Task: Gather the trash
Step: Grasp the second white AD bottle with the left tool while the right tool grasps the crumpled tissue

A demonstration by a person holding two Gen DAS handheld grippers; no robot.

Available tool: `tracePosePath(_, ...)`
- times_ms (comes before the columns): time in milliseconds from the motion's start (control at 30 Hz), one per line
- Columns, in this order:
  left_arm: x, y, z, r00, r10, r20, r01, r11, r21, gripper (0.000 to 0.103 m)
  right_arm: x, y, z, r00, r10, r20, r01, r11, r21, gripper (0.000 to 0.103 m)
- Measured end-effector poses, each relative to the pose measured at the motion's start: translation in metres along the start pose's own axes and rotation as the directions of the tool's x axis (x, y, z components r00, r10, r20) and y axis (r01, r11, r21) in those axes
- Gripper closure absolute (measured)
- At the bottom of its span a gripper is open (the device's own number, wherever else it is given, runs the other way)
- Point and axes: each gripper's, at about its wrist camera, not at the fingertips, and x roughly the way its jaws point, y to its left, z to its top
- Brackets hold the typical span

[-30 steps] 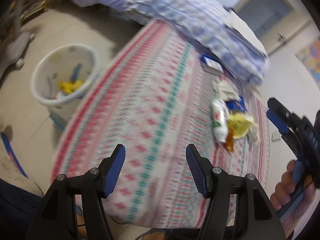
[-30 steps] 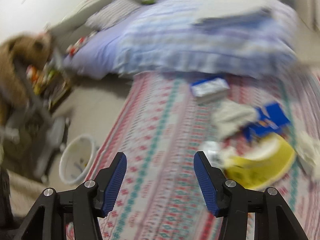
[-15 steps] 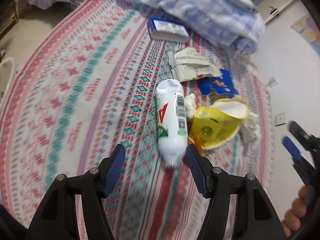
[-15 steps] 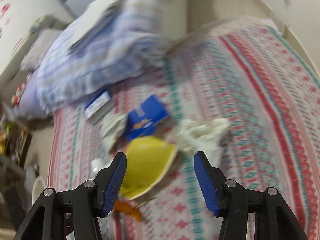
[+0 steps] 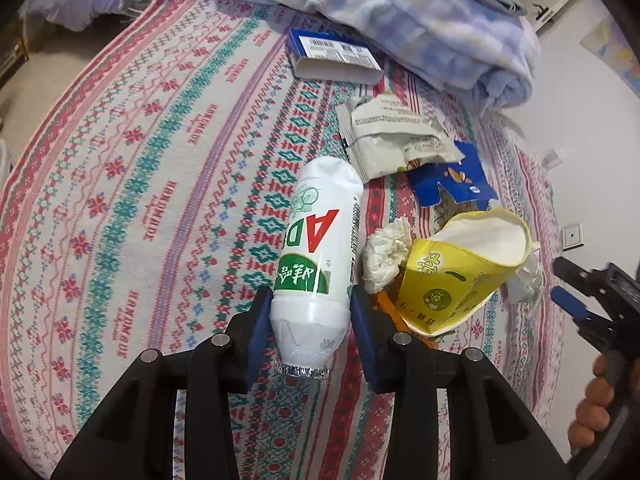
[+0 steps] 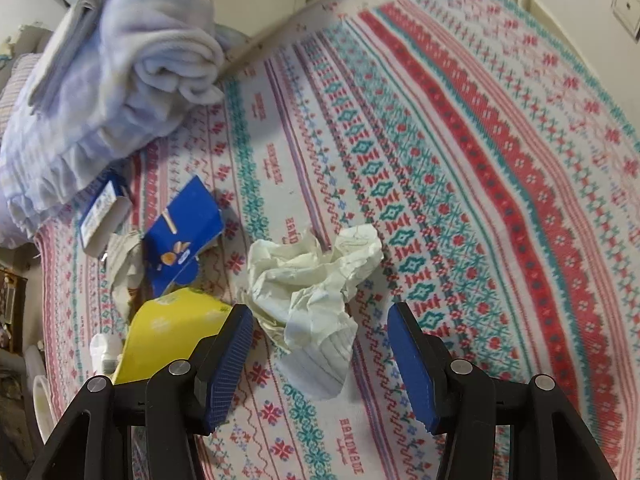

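Left gripper (image 5: 310,312): brought down around the white bottle (image 5: 320,248), pads touching its neck end.
Right gripper (image 6: 320,354): swung in, held apart over crumpled paper (image 6: 316,280).
Surroundings: yellow cup (image 5: 456,276) beside, on patterned bedspread (image 5: 140,200); pickup judged imminent.

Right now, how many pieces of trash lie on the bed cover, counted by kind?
Plastic bottle: 1
Yellow paper cup: 1
Crumpled tissues: 2
Foil wrapper: 1
Blue cartons: 2
Total: 7
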Motion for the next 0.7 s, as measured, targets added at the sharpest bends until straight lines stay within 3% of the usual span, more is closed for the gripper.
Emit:
tracePosePath(300,-0.042,0.022,-0.011,0.998,-0.041,0.045,0.041,0.999,0.01,0.063,0.034,0.008,-0.006,0.998,0.025,-0.06,-0.024,1.0,0.013,0.044)
tracePosePath(333,-0.046,0.024,-0.012,0.998,-0.045,0.046,0.044,0.999,0.009,0.063,0.035,0.01,-0.007,0.997,0.044,-0.058,-0.044,0.999,0.008,0.062)
tracePosePath(367,-0.05,0.03,-0.014,0.998,-0.052,0.046,0.052,0.999,0.0,0.063,0.034,0.013,-0.007,0.997,0.064,-0.05,-0.064,0.998,0.003,0.066)
tracePosePath(467,-0.064,0.045,-0.018,0.996,-0.079,0.05,0.08,0.997,-0.016,0.063,0.016,0.026,-0.01,0.999,0.035,0.025,-0.035,0.999,-0.016,0.071)
tracePosePath(567,-0.085,0.059,-0.021,0.994,-0.078,0.08,0.08,0.997,-0.014,0.063,-0.014,0.044,-0.012,0.99,0.082,0.118,-0.077,0.996,-0.048,0.071)
tracePosePath(700,-0.111,0.08,-0.023,0.99,-0.081,0.117,0.084,0.996,-0.019,0.063,-0.041,0.074,-0.021,0.976,0.09,0.197,-0.064,0.989,-0.134,0.071)
